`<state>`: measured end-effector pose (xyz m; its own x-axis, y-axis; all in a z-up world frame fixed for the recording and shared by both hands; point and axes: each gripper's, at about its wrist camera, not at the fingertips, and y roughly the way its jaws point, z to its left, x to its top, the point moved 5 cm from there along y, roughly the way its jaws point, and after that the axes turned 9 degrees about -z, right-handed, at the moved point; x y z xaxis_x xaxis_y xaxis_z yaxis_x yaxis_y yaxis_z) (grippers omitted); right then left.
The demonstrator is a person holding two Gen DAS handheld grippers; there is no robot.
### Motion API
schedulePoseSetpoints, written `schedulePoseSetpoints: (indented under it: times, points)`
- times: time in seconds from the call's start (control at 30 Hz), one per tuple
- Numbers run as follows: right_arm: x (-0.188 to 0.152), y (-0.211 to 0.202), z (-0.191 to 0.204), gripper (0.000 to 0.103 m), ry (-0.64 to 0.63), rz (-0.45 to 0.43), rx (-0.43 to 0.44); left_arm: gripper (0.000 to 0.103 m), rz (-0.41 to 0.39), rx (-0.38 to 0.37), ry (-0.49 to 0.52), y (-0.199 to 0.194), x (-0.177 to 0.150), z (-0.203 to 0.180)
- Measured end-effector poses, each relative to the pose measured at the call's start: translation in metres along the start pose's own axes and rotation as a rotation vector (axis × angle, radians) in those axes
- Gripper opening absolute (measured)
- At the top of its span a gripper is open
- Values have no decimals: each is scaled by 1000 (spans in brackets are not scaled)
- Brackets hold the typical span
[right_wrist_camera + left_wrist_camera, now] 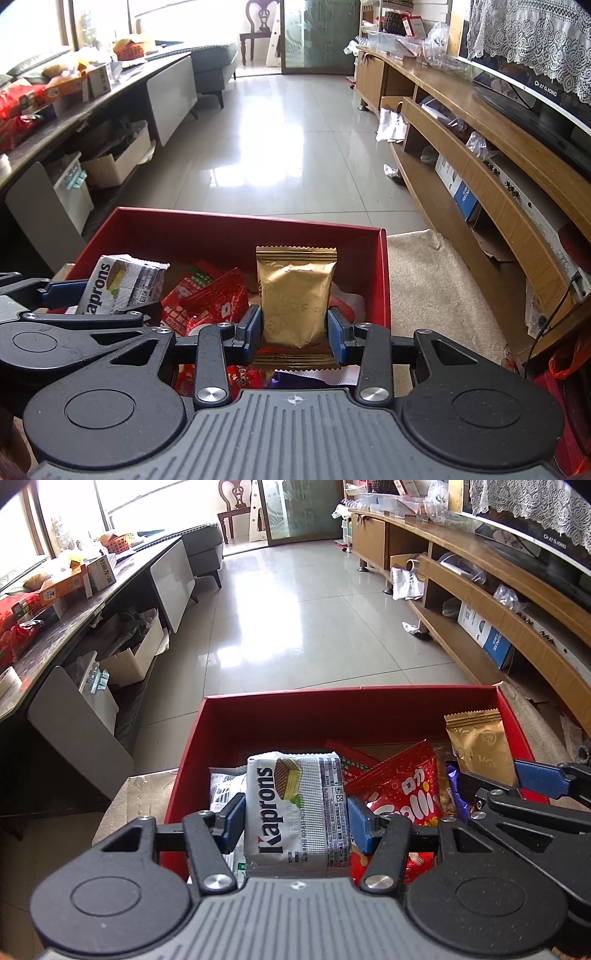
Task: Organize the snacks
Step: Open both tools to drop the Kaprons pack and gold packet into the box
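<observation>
I hold the left gripper (295, 821) pinching a white wafer pack (297, 812) and the right gripper (294, 328) pinching a gold sachet (295, 295), both above the red box (277, 716).

Risks:
- The two grippers sit close together; I judge a collision likely if either swings inward.
- Both wrappers look slick, so either could slip out.

Legible text: "Kaprons" on the wafer pack. Printing on the red packets (406, 794) is only partly readable.

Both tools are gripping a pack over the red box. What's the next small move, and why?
Probably lift both straight up. The left tool is shut on the Kaprons wafer pack, the right tool on the gold pouch, both among loose packets inside the red box.
</observation>
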<state>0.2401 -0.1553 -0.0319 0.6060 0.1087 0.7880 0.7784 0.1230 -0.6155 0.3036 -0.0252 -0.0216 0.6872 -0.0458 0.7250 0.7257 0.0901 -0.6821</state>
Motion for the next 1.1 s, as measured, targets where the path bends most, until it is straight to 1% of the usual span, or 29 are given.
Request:
schedulePoseSetpoints:
  times: [0.27, 0.57, 0.67, 0.83, 1.0, 1.1]
  points:
    - [-6, 10, -1, 47, -9, 23, -1, 52, 5, 23, 25, 9, -6, -5]
    - [-8, 15, 1, 50, -32, 15, -15, 53, 0, 32, 20, 10, -7, -5]
    - [-8, 16, 0, 52, -39, 14, -21, 53, 2, 27, 3, 11, -5, -2]
    - [-7, 16, -4, 65, -31, 11, -36, 55, 6, 25, -5, 11, -4, 0]
    - [-3, 13, -8, 70, -16, -3, -37, 56, 4, 24, -18, 10, -1, 3]
    - [-2, 12, -9, 75, -12, -8, -39, 58, -6, 26, -19, 6, 1, 7]
